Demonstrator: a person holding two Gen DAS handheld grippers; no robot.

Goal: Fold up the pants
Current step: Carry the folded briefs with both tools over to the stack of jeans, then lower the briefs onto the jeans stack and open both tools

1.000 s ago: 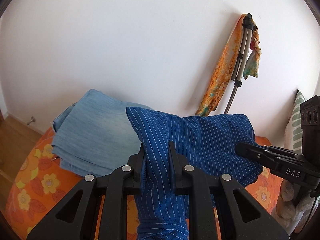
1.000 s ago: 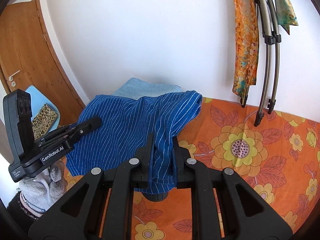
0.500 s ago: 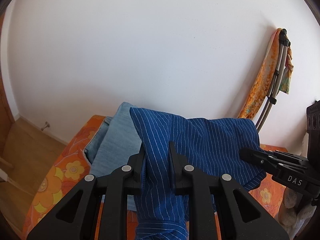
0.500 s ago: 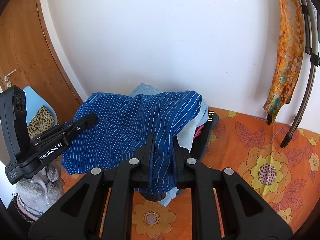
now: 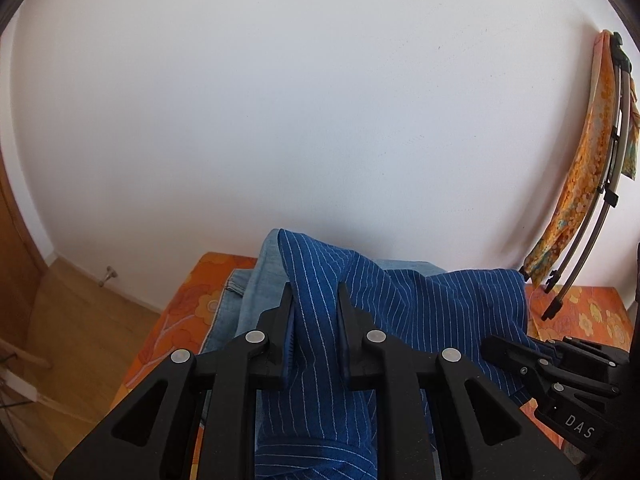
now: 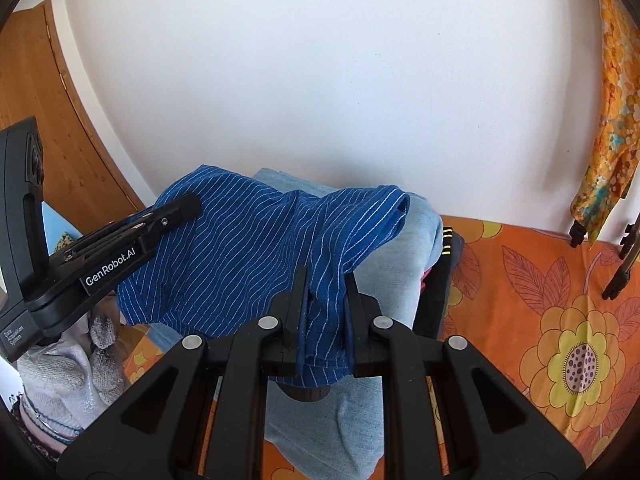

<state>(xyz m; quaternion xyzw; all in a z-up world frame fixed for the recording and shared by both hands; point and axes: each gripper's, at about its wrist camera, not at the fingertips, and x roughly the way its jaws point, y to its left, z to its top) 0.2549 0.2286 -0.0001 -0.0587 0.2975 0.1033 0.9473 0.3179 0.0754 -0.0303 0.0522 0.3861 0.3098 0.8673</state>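
Now both grippers have the blue pinstriped pants (image 5: 420, 304) pinched up off the bed. The left gripper (image 5: 314, 304) is nearly closed, its two black fingers (image 5: 280, 320) clamped on a bunched fold of the blue cloth, which spills down between them toward the camera and drapes away to their right. Just beyond those fingertips lies a stack of light blue jeans (image 5: 256, 292), on the orange flowered bedspread (image 5: 180, 320) that runs up to the white wall (image 5: 280, 100). The right gripper (image 6: 326, 280) is also almost closed, gripping a hemmed edge of the same pants, the fabric stretching away up and to the left of its fingers, across to where the other gripper's tip (image 6: 180, 210) meets it. Beneath and ahead of these fingers sits that jeans pile (image 6: 408, 272), with a dark garment (image 6: 444, 276) tucked against its right side. Far off to the right of the fingers, an orange patterned scarf (image 6: 612, 120) hangs on the wall.
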